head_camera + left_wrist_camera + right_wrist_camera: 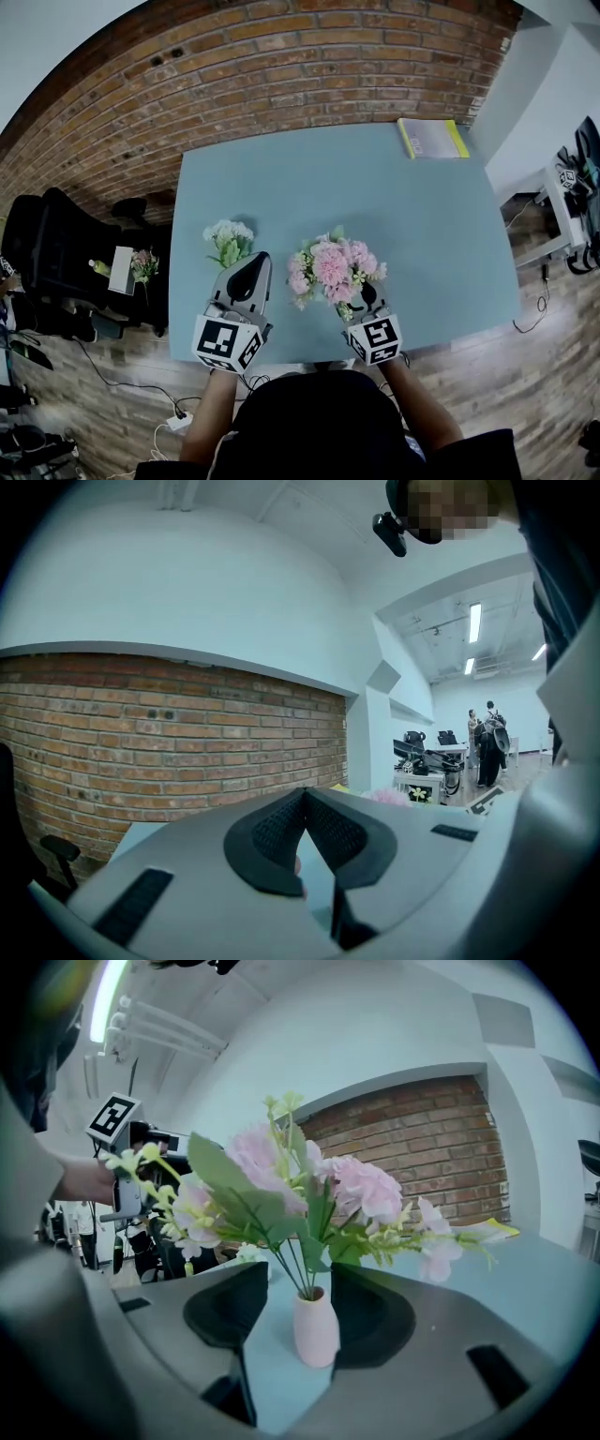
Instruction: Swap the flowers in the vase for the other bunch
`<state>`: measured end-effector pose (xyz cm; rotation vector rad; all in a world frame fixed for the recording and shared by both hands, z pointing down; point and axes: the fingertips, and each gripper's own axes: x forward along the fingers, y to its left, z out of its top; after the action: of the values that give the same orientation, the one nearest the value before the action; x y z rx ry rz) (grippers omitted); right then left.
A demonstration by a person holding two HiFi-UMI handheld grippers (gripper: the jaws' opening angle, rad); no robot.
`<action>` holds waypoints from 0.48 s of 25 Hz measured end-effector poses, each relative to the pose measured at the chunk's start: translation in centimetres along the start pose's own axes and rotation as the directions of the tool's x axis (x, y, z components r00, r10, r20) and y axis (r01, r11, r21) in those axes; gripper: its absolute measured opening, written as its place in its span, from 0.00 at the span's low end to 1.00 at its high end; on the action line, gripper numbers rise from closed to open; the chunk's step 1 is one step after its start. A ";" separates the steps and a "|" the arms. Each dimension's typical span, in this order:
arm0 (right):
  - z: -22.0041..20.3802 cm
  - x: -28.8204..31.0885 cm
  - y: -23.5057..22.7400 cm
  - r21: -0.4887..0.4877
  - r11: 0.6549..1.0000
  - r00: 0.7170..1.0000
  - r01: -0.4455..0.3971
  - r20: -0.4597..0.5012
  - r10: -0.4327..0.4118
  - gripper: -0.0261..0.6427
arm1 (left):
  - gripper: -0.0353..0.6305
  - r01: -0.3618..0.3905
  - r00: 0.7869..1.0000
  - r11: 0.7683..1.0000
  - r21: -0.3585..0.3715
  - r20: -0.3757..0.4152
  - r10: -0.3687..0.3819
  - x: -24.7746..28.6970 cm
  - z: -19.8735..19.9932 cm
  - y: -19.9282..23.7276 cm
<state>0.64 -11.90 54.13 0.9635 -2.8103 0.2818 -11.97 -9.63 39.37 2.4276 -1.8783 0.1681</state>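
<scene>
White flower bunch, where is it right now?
In the head view, the white flower bunch lies on the blue table, just beyond the left hand-held gripper, left of the pink flowers.

Item, table (422, 234): on it we list the vase (316, 1330), standing between the fingers (225, 1312) of the right gripper (300, 1279). The bunch in the vase (333, 267) rises above and ahead of those fingertips.

Item, loose bunch (228, 239): we find it lying on the table just ahead and left of the fingertips of the left gripper (255, 264), left of the vase.

Item, book (432, 138): far ahead of the right fingers, at the table's far edge.

Item, brick wall (281, 66): behind the table.

Item, chair (52, 248): on the floor, well left of the left fingers.
</scene>
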 end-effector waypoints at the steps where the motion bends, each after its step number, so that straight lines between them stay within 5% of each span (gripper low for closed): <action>1: 0.1 0.2 0.0 -0.001 1.000 1.000 -0.001 0.002 0.001 0.34 | 0.06 -0.006 1.000 1.000 0.001 -0.001 0.006 0.0 0.0 0.1; 12: -0.3 1.6 0.2 -0.004 1.000 1.000 -0.004 -0.002 0.004 0.36 | 0.06 -0.041 0.999 0.999 -0.003 -0.018 0.041 -0.2 -0.3 0.9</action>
<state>-0.66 -12.61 54.70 0.9559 -2.8108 0.2778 -12.90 -9.61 39.63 2.3786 -1.9210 0.1883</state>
